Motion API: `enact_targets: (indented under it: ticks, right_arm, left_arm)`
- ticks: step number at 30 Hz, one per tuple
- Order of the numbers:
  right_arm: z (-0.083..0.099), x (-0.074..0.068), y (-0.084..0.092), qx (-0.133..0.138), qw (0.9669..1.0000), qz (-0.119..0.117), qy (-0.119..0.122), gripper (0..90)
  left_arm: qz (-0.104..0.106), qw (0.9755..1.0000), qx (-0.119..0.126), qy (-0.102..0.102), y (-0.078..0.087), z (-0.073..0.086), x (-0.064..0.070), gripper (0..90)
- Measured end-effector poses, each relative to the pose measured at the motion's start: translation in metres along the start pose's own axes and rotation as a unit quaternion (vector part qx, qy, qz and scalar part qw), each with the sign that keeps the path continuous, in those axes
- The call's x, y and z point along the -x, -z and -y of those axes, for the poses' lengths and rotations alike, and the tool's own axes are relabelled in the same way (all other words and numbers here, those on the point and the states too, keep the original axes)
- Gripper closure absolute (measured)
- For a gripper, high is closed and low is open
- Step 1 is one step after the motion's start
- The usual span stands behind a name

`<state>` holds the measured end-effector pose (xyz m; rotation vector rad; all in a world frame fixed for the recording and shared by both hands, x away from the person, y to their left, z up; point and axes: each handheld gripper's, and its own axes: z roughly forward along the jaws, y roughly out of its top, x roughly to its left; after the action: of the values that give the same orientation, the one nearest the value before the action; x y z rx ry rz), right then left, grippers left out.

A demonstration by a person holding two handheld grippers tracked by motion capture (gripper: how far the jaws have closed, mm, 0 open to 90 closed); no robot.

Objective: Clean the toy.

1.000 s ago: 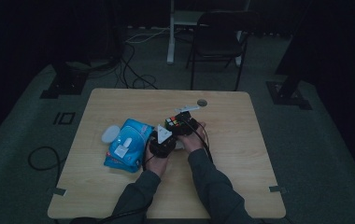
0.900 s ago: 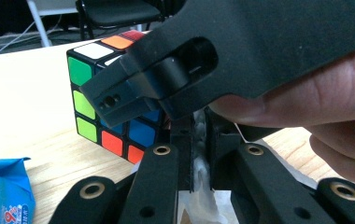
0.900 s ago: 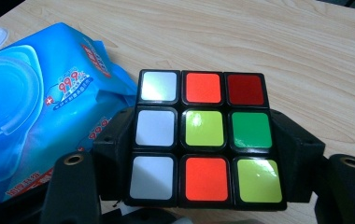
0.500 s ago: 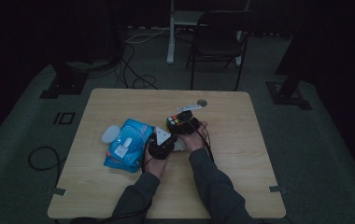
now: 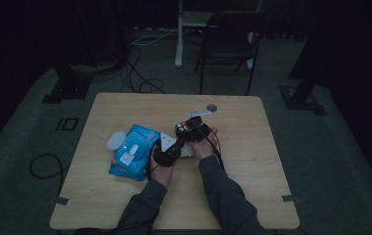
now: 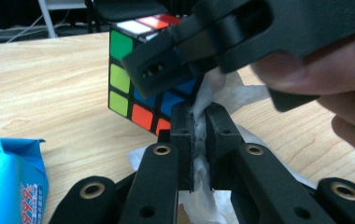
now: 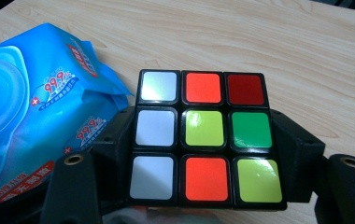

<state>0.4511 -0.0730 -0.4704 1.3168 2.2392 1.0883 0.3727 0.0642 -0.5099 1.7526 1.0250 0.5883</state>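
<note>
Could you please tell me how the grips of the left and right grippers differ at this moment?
The left gripper has its fingers pressed nearly together on a thin white wipe; the right gripper has its fingers set wider, clamped on opposite sides of the puzzle cube. The wipe is soft and crumpled; the cube is rigid and colourful. Both hold their things above the table, close together, the wipe against the cube.

In the middle of the frame I hold a colorful cube in my right gripper. My left gripper sits just beside a blue pack on the table.
</note>
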Motion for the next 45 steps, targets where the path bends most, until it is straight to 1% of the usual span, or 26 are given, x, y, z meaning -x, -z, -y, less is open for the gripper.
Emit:
enact_targets:
  ticks: [1, 2, 3, 5, 8, 12, 15, 18, 21, 25, 28, 32, 35, 39, 41, 43, 45]
  right_arm:
    - [0.000, 0.000, 0.000, 0.000, 1.0000, 0.000, 0.000, 33.9]
    - [0.001, 0.001, -0.001, -0.001, 1.0000, 0.000, -0.001, 33.9]
    - [0.001, 0.001, -0.001, -0.002, 1.0000, -0.001, -0.002, 33.9]
    - [0.002, 0.000, -0.002, -0.002, 1.0000, -0.002, -0.002, 33.9]
    - [0.001, 0.000, -0.001, 0.000, 1.0000, -0.003, -0.002, 33.9]
    - [0.000, 0.003, 0.002, 0.004, 1.0000, -0.002, -0.004, 33.9]
    - [0.001, 0.007, 0.005, 0.006, 1.0000, 0.000, -0.007, 33.9]
    - [0.003, 0.010, 0.006, 0.005, 1.0000, -0.001, -0.007, 33.9]
    - [0.006, 0.011, 0.006, 0.005, 0.9999, -0.003, -0.012, 33.9]
    - [0.010, 0.013, 0.006, 0.003, 0.9999, -0.005, -0.012, 33.9]
    - [0.012, 0.014, 0.008, 0.003, 0.9998, -0.010, -0.014, 33.9]
    - [0.017, 0.013, 0.011, 0.003, 0.9999, -0.014, -0.008, 33.9]
    - [0.021, 0.011, 0.011, 0.000, 0.9998, -0.018, -0.004, 33.9]
    - [0.024, 0.007, 0.009, -0.004, 0.9997, -0.026, 0.000, 33.9]
    - [0.025, 0.003, 0.009, -0.005, 0.9995, -0.030, 0.008, 33.9]
    - [0.025, 0.000, 0.009, -0.006, 0.9994, -0.033, 0.011, 33.9]
    - [0.025, -0.003, 0.009, -0.006, 0.9992, -0.036, 0.017, 33.9]
  left_arm:
    - [0.002, 1.0000, 0.004, 0.002, 0.000, 0.000, 0.001, 84.3]
    - [0.005, 1.0000, 0.005, 0.001, 0.000, -0.001, 0.002, 84.3]
    - [0.007, 0.9999, 0.007, -0.002, 0.000, -0.001, 0.003, 84.3]
    - [0.010, 0.9999, 0.003, -0.011, -0.001, -0.002, 0.005, 84.3]
    - [0.007, 0.9999, -0.004, -0.015, -0.002, 0.000, 0.005, 84.3]
    - [0.000, 0.9998, -0.011, -0.015, -0.001, 0.005, 0.001, 84.3]
    - [-0.004, 0.9999, -0.008, -0.010, 0.004, 0.007, -0.005, 84.3]
    - [-0.011, 0.9999, -0.002, -0.001, 0.009, 0.007, -0.011, 84.3]
    - [-0.021, 0.9998, -0.003, 0.008, 0.011, 0.007, -0.017, 84.3]
    - [-0.031, 0.9994, -0.001, 0.017, 0.013, 0.007, -0.024, 84.3]
    - [-0.038, 0.9990, 0.000, 0.022, 0.015, 0.006, -0.028, 84.2]
    - [-0.044, 0.9988, 0.004, 0.022, 0.016, 0.002, -0.031, 84.1]
    - [-0.045, 0.9987, 0.009, 0.022, 0.015, -0.002, -0.033, 83.9]
    - [-0.048, 0.9986, 0.009, 0.022, 0.014, -0.005, -0.035, 83.7]
    - [-0.054, 0.9983, 0.011, 0.020, 0.013, -0.007, -0.036, 83.5]
    - [-0.062, 0.9978, 0.014, 0.020, 0.012, -0.008, -0.037, 83.4]
    - [-0.071, 0.9970, 0.019, 0.026, 0.013, -0.010, -0.038, 83.3]
